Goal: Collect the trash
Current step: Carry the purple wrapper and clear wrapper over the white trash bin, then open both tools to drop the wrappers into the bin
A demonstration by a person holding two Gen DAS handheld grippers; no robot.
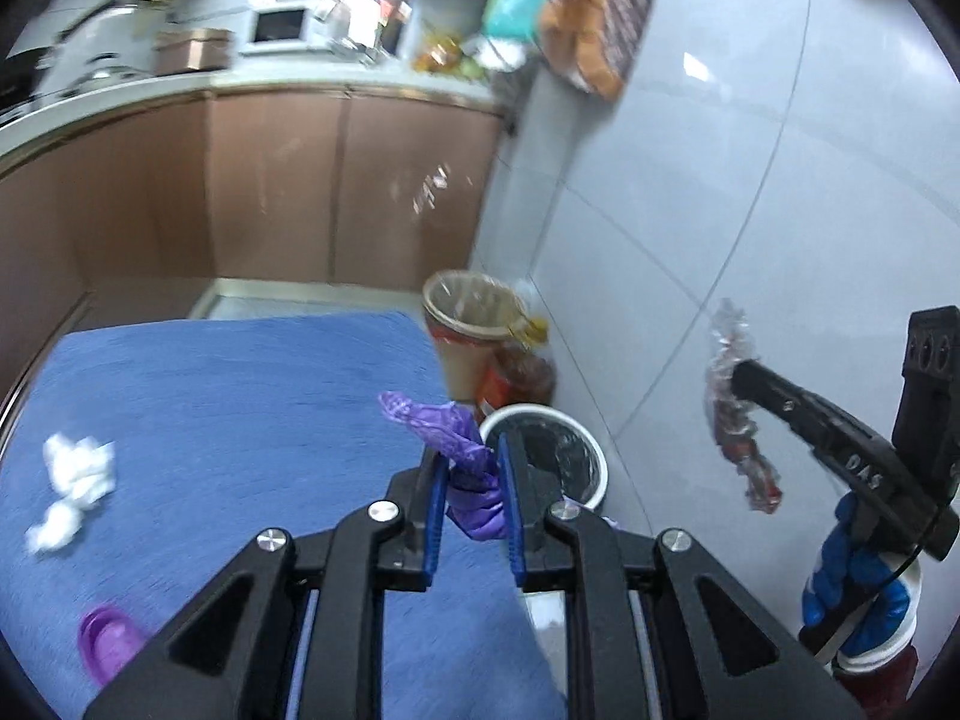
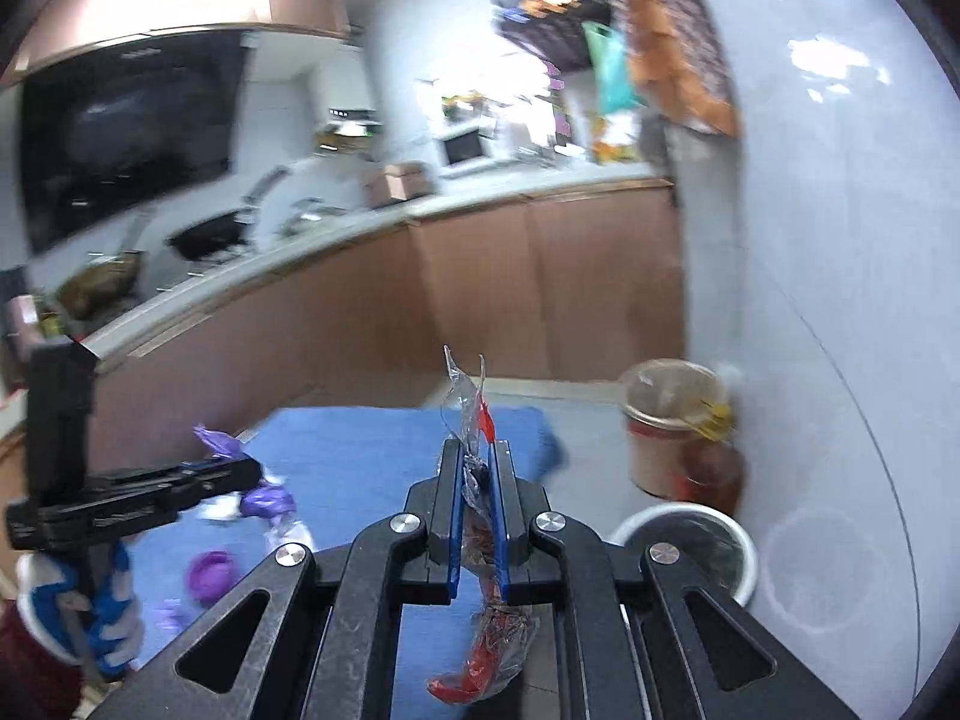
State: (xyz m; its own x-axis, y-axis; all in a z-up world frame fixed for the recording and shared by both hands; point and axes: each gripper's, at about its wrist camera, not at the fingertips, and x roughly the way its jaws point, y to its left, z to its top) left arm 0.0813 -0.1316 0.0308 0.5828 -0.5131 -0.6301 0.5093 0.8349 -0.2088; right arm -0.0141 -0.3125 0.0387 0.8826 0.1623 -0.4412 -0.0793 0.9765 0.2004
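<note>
Your landmark is the blue table [image 1: 228, 408]. Past its far edge runs a strip of bare floor, then brown cabinets [image 1: 336, 186]; off its right edge the pale tiled wall [image 1: 750, 192] leaves a narrow lane. In that lane, just beside the table's far right corner, stand a tan bin [image 1: 465, 330] and, nearer you, a white bin [image 1: 555, 450] lined in black. Your left tool [image 1: 471, 468] is clamped on a purple glove [image 1: 456, 438] over the table's right edge. Your right tool [image 2: 477, 480] pinches a clear-and-red wrapper [image 2: 480, 660], right of the table, beside the white bin. On the table's left side lie crumpled white tissue [image 1: 78, 474] and a purple lid [image 1: 108, 639].
</note>
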